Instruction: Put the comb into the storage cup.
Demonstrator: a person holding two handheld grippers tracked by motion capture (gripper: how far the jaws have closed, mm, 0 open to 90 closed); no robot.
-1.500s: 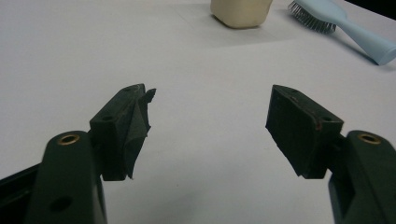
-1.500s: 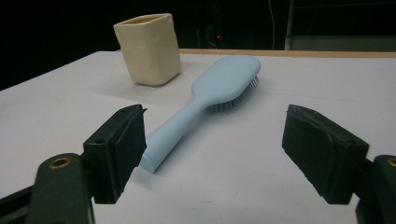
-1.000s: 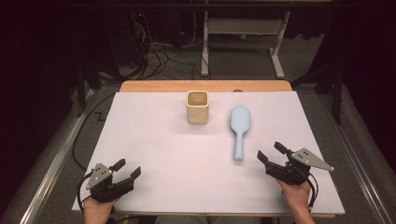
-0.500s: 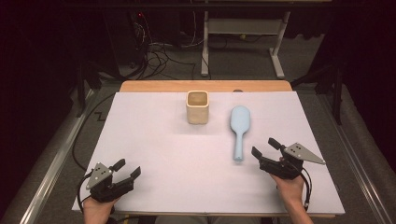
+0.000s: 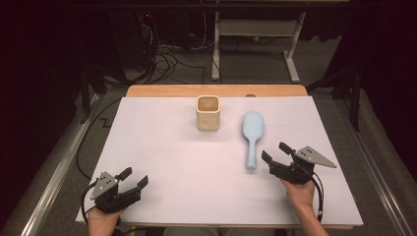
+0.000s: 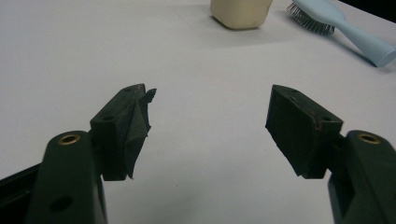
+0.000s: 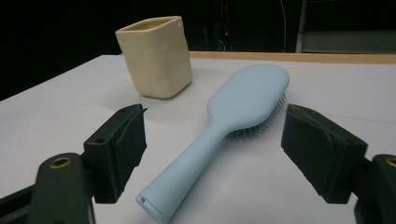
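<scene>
Surface (image 5: 162,162): white sheet filling the middle of the high view, wooden edge along its far side. Nothing else on it but two items and the two tools.

Cup (image 5: 208,112): cream, squarish, upright, open top, upper centre of the high view. Well apart from both tongs; just left of the brush head.

Hairbrush (image 5: 251,136): pale blue paddle type, right of centre in the high view, lying bristles down, head toward the far edge, handle pointing toward the lower right. In the right gripper view the handle end (image 7: 154,203) sits low in the frame between the two jaws, not touched.

Right tongs (image 5: 276,153): lower right of the high view, jaws wide apart, empty, aimed at the handle end.

Left tongs (image 5: 134,176): lower left, jaws apart, empty, bare sheet between them.

Handling, as judged: hard plastic, light, stiff, smooth and likely a bit slippery. The head is too broad. Best hold looks to be the narrow handle, across its sides, somewhat up from the tip so the heavier head does not swing down.
</scene>
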